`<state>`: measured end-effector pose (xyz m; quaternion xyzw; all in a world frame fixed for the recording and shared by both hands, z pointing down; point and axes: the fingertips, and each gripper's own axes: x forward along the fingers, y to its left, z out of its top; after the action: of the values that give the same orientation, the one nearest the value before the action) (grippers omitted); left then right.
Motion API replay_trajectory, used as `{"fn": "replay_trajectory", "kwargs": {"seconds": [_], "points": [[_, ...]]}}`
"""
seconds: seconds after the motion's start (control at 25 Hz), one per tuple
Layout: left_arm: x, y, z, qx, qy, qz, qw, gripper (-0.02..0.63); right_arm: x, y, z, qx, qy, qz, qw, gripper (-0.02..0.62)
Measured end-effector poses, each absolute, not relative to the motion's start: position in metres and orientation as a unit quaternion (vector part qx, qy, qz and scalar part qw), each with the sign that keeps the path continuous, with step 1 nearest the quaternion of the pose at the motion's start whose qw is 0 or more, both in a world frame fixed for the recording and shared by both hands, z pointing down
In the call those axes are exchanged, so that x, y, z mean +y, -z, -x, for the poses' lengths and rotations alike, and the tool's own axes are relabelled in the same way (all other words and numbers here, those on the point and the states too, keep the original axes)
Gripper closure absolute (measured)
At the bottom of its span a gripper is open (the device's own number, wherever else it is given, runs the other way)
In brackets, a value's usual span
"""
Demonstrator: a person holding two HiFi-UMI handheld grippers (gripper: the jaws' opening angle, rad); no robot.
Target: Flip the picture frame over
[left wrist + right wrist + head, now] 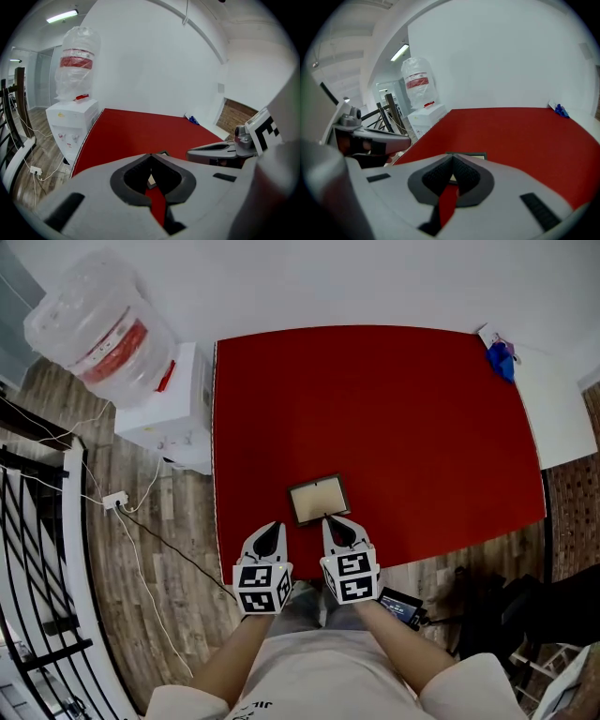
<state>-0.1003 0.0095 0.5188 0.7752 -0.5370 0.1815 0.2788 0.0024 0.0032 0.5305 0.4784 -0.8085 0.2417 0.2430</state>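
Observation:
A small picture frame with a dark border and a pale inside lies flat near the front edge of the red table. My right gripper is shut, its tip just at the frame's near edge; whether it touches I cannot tell. My left gripper is shut and empty, a little left of and nearer than the frame. In the left gripper view the frame peeks through the jaws' notch. The right gripper view shows the frame just beyond the closed jaws.
A white water dispenser with a large clear bottle stands left of the table. Cables and a power strip lie on the wood floor. A white surface with a blue object adjoins the table's far right corner.

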Motion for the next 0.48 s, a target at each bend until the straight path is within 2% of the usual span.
{"fn": "replay_trajectory", "kwargs": {"seconds": [0.36, 0.48], "points": [[0.007, -0.538, 0.113, -0.542, -0.184, -0.765, 0.294, 0.601, -0.011, -0.569, 0.035, -0.807, -0.255, -0.460, 0.268, 0.594], [0.011, -0.542, 0.121, -0.547, -0.187, -0.760, 0.299, 0.601, -0.015, -0.586, 0.050, -0.804, -0.266, -0.452, 0.281, 0.529]]}}
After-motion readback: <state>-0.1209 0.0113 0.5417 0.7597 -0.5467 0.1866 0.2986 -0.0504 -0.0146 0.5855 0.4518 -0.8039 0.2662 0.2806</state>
